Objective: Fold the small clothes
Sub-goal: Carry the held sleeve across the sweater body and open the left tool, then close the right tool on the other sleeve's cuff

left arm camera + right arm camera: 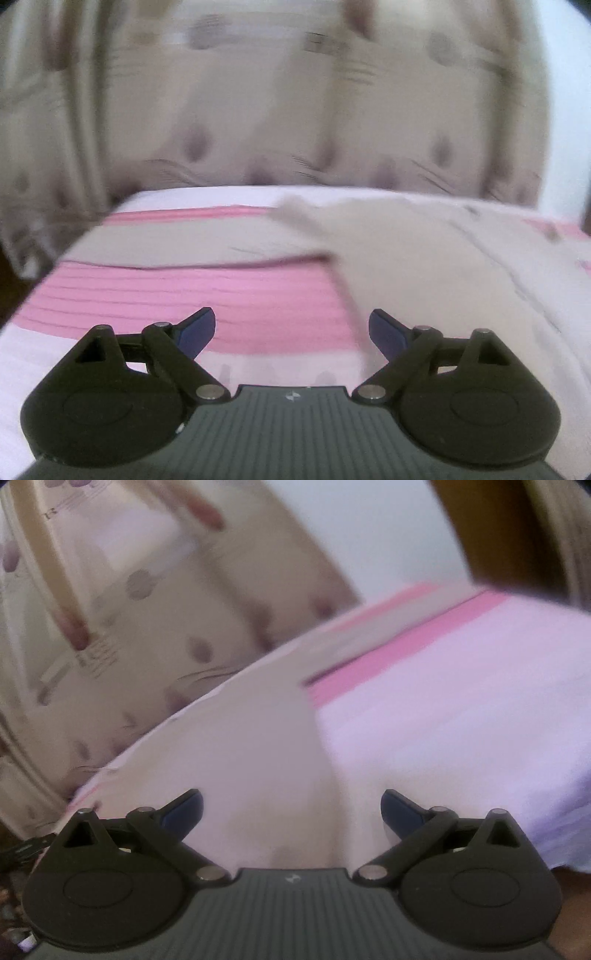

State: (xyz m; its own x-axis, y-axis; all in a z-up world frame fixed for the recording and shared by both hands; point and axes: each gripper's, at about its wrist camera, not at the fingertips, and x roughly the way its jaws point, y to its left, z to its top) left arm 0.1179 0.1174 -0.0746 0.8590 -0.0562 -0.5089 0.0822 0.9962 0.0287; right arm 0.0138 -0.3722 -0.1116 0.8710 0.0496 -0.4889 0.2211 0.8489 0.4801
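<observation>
A pale beige garment (424,258) lies spread on a pink and white striped bed cover (221,295), with one arm of cloth reaching left across the pink stripes. My left gripper (291,332) hovers over the cover near the garment's left edge, jaws wide apart with nothing between the blue pads. In the right wrist view the same pale garment (258,746) fills the middle. My right gripper (291,812) hangs over it, jaws spread wide and empty. Both views are blurred by motion.
A beige curtain (258,110) with brown leaf prints hangs behind the bed, seen too as the curtain (129,627) at the left. A white wall (369,535) and a brown wooden edge (480,528) stand at the far right. The bed's near edge drops off low at the right (554,867).
</observation>
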